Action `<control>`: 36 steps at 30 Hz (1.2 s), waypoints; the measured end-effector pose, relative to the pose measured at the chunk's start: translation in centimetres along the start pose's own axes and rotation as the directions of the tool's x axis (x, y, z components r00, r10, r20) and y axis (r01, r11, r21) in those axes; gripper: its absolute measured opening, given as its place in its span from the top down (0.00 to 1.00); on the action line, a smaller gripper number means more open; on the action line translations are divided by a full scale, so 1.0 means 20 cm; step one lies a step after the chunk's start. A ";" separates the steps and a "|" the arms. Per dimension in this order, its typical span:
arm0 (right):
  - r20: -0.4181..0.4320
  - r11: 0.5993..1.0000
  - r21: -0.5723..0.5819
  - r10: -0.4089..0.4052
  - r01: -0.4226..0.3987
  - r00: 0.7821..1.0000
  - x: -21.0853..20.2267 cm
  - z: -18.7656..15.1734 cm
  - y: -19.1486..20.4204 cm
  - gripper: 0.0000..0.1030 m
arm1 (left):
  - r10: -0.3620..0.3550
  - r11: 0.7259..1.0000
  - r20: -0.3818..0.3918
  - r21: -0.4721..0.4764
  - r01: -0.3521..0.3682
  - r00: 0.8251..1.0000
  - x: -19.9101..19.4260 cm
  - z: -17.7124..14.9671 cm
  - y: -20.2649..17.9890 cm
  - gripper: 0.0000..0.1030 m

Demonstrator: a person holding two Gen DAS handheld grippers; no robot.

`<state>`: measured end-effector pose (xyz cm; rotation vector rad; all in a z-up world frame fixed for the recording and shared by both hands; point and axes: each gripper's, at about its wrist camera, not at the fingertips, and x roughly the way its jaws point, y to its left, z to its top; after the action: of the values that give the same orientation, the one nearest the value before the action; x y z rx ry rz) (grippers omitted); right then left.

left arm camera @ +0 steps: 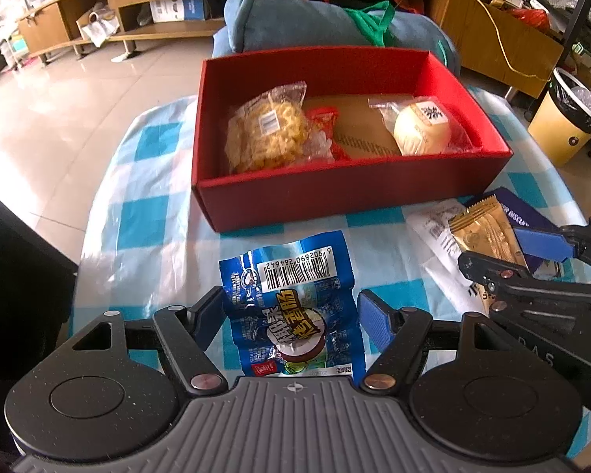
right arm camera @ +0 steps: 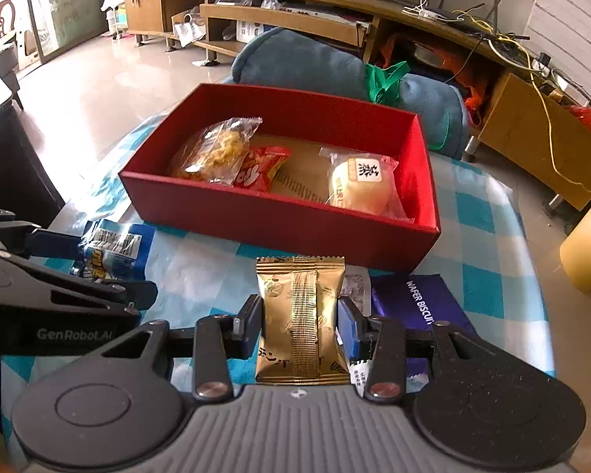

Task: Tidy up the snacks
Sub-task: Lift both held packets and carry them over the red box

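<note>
While I watched through both wrist cameras, my left gripper (left arm camera: 291, 315) held a blue snack packet (left arm camera: 291, 307) between its fingers, the pads pressing the packet's crumpled side edges, its barcode end pointing away from me. My right gripper (right arm camera: 300, 325) pinched a gold foil sachet (right arm camera: 300, 319), the pads tight against its two sides and the sachet standing upright between them.

Both grippers were above the near edge of a table covered by a blue-and-white checked cloth (left arm camera: 145, 232). A red open box (left arm camera: 346, 193) sat toward the far edge of that table. Inside it, against the left wall, lay a clear bag of yellow curly snacks (left arm camera: 270, 134); a small red packet (right arm camera: 262, 167) leaned against that bag, and a wrapped pale round bun (left arm camera: 421, 128) rested near the right wall. Brown cardboard showed on the box floor between them.

Near the table's right edge, under my right gripper, lay a purple wafer biscuit pack (right arm camera: 417, 307) and a white packet (left arm camera: 437, 232), touching one another. Beyond the far edge sat a blue cushion (left arm camera: 295, 19).
</note>
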<state>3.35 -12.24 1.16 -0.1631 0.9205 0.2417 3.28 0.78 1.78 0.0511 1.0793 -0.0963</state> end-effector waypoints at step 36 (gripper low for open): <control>0.093 0.997 0.079 -0.003 -0.004 0.996 0.08 0.39 -0.16 0.64 | 0.034 0.999 0.102 -0.015 -0.033 0.994 0.07 0.45 -0.02 0.25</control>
<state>11.11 -13.16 4.54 -0.0777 0.8358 0.2110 11.68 -0.42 4.83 0.0517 0.9765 -0.0609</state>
